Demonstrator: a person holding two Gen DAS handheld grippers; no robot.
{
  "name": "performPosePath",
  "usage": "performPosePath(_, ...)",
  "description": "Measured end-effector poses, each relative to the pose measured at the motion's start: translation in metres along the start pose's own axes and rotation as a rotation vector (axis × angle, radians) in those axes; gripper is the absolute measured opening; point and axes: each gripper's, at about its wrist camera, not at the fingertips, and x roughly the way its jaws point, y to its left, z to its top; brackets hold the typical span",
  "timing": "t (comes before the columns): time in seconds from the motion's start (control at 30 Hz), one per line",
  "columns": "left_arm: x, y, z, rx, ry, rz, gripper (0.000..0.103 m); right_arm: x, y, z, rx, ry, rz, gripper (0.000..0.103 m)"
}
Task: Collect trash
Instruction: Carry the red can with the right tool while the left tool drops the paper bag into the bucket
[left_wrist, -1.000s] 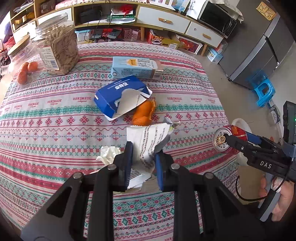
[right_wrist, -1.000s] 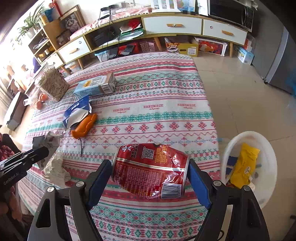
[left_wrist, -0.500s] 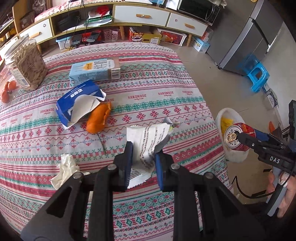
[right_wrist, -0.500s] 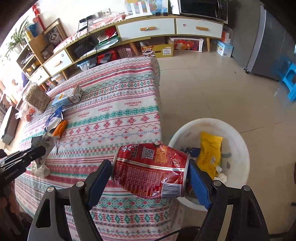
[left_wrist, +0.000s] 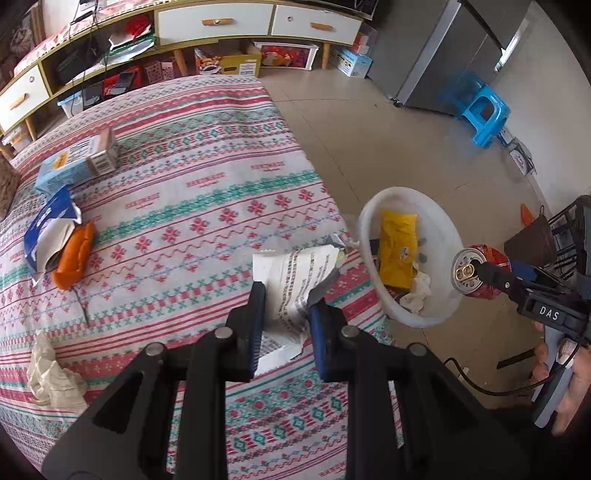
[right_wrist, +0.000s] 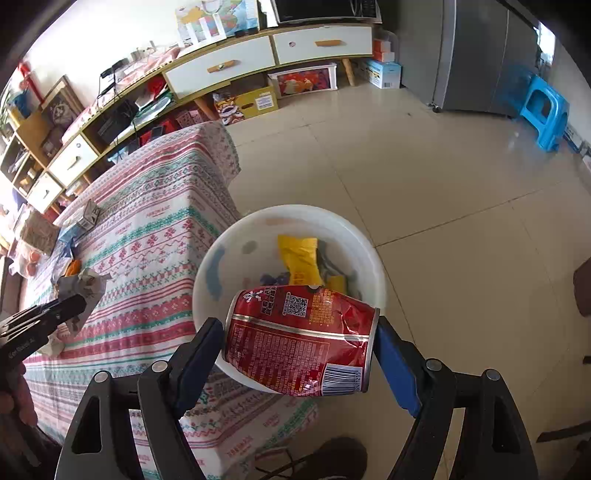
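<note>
Home living room, TV cabinet (right_wrist: 258, 59), fridge (right_wrist: 476, 55) (steel), patterned tablecloth (left_wrist: 207, 177)

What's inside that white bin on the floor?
In the white bin: a yellow wrapper, crumpled tissue and some bluish scraps. The red can hides the near part of its bottom.

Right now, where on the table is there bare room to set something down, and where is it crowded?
The tablecloth is bare from the milk carton across to the edge nearest the white bin. It is crowded along the other side: blue pack, orange wrapper, crumpled tissue. The bin holds a yellow bag.
</note>
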Motion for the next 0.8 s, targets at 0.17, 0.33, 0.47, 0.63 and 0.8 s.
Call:
performPosePath(0.17,0.015,-0.034,0.005,0.046,0.009,-0.035,0.025,-0.003,-0.024,-0.004,0.037,0.003,-0.004,0.083)
performPosePath(0.33,0.03,-0.062,0.012,0.09,0.006,-0.07,0.025,-0.003,-0.033,-0.003,0.053,-0.001,-0.002,0.083)
performPosePath(0.47,0.039,-0.076,0.02,0.126,-0.008,-0.097,0.026,-0.005,-0.033,-0.002,0.055,-0.006,0.002,0.083)
performPosePath(0.63,0.049,-0.079,0.027,0.13,-0.011,-0.116,0.032,-0.005,-0.032,-0.003,0.052,-0.007,0.001,0.083)
performPosePath(0.8,0.046,-0.081,0.026,0.143,-0.014,-0.127,0.066,-0.003,-0.032,-0.002,0.054,-0.005,-0.006,0.083)
